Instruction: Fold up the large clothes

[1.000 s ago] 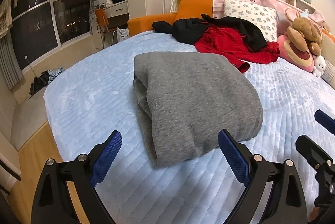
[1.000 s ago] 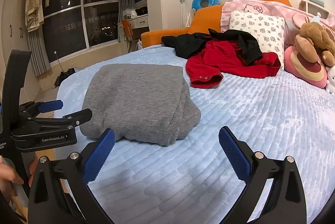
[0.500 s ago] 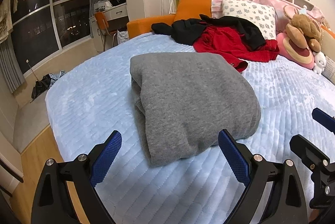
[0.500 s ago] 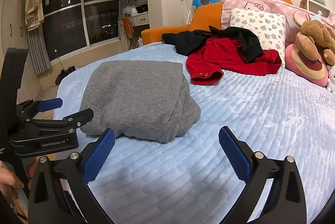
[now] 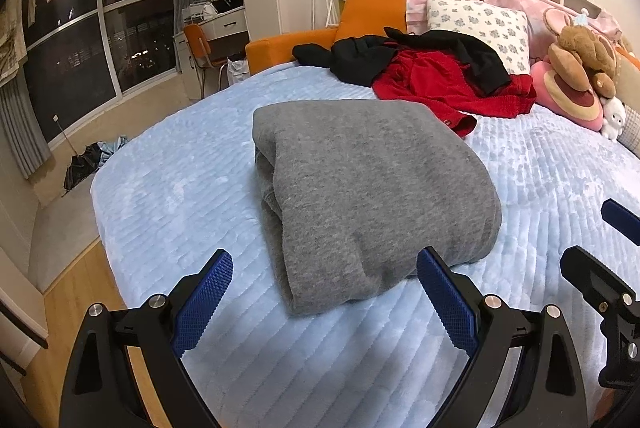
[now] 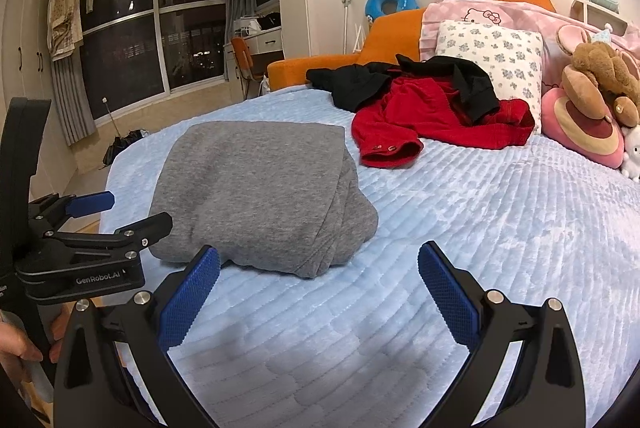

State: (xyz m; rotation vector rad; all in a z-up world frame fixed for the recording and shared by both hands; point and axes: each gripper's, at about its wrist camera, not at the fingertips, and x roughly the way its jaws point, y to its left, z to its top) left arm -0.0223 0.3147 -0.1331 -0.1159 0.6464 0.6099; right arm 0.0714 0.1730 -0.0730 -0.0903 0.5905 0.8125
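A grey garment (image 5: 368,188) lies folded into a thick rectangle on the light blue bed (image 5: 180,188); it also shows in the right wrist view (image 6: 260,192). My left gripper (image 5: 324,296) is open and empty, just short of the garment's near edge. My right gripper (image 6: 318,292) is open and empty, over bare bedding to the right of the garment. The left gripper also shows at the left of the right wrist view (image 6: 100,220), open. A red garment (image 5: 448,88) and a black garment (image 5: 360,58) lie unfolded behind the grey one.
Pillows (image 5: 476,24), plush toys (image 5: 580,76) and an orange headboard (image 5: 360,8) line the far side of the bed. The bed's left edge drops to a wooden floor (image 5: 72,288). A window (image 5: 80,40) with hanging laundry, a chair (image 5: 200,44) and a dark umbrella (image 5: 84,168) stand beyond.
Both grippers have drawn back a little from the grey garment, which now sits farther off in both views. Both stay open and the garment has not moved.
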